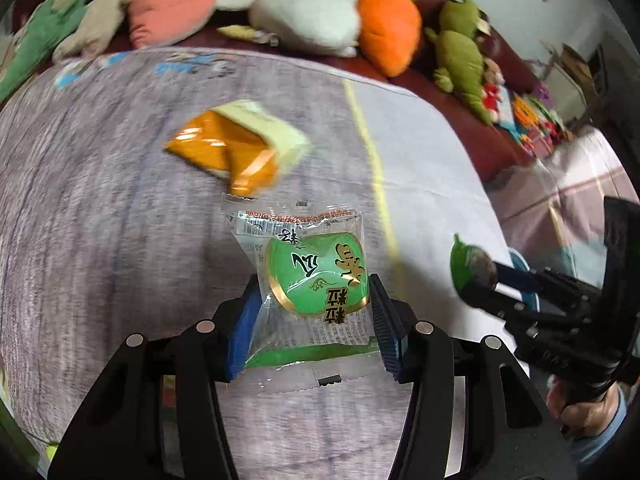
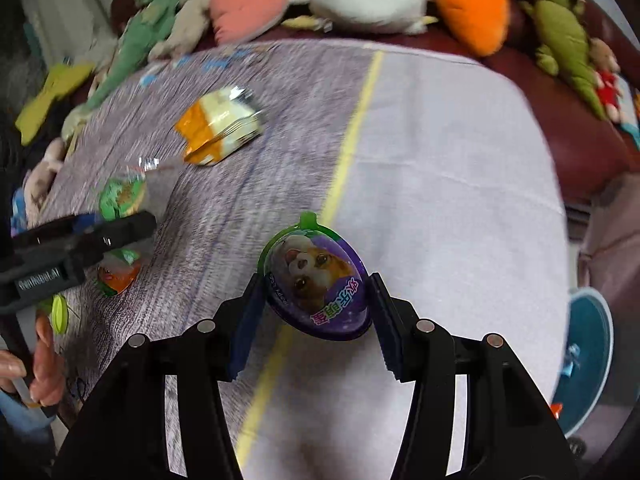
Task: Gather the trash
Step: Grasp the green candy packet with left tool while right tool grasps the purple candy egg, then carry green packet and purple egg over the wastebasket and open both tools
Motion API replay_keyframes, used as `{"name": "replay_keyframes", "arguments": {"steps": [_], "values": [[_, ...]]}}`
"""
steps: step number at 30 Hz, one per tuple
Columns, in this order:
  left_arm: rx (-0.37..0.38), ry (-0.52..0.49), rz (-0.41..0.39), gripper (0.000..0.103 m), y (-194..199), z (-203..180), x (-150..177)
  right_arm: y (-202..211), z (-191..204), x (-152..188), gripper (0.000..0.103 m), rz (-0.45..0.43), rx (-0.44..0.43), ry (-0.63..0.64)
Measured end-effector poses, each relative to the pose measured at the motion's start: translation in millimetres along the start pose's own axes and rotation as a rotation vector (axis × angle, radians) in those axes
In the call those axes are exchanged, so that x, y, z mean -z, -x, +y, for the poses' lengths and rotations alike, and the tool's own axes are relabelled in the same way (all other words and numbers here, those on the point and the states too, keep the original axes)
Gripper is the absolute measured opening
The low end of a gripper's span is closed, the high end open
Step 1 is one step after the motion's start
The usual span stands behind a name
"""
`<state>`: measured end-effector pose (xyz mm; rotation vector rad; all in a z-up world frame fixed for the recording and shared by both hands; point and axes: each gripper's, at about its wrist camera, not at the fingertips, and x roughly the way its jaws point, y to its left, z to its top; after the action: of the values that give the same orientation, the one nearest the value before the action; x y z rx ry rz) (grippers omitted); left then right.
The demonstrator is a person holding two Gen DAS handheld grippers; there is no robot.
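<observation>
My left gripper (image 1: 314, 304) is shut on a clear snack wrapper with a green label (image 1: 316, 276), held above the cloth-covered table (image 1: 100, 220). My right gripper (image 2: 316, 300) is shut on a purple egg-shaped capsule with a puppy picture (image 2: 316, 284). The right gripper also shows at the right of the left wrist view (image 1: 476, 276), and the left gripper at the left of the right wrist view (image 2: 120, 220). An orange and cream wrapper (image 1: 240, 148) lies on the table beyond both; it also shows in the right wrist view (image 2: 218, 128).
A small orange and green wrapper (image 2: 118, 272) and a green cap (image 2: 59, 314) lie near the table's left edge. Plush toys, among them an orange carrot (image 1: 390, 28) and a white one (image 1: 304, 14), line a dark red sofa behind. A teal bin (image 2: 588, 356) stands at the right.
</observation>
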<state>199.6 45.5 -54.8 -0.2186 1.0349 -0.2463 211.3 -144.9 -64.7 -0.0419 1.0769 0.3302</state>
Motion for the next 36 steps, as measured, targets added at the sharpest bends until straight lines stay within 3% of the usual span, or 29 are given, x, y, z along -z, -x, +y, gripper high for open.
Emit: {"name": "replay_keyframes", "arguments": {"steps": [10, 19, 36], "values": [[0.040, -0.179, 0.049, 0.053, -19, -107, 5, 74, -99, 41, 0.050, -0.119, 0.044, -0.218], [0.053, -0.346, 0.074, 0.053, -33, -202, 14, 116, -169, 80, 0.050, -0.193, 0.074, -0.351], [0.080, -0.523, 0.145, 0.053, -72, -317, 41, 168, -270, 146, 0.050, -0.275, 0.133, -0.527]]}}
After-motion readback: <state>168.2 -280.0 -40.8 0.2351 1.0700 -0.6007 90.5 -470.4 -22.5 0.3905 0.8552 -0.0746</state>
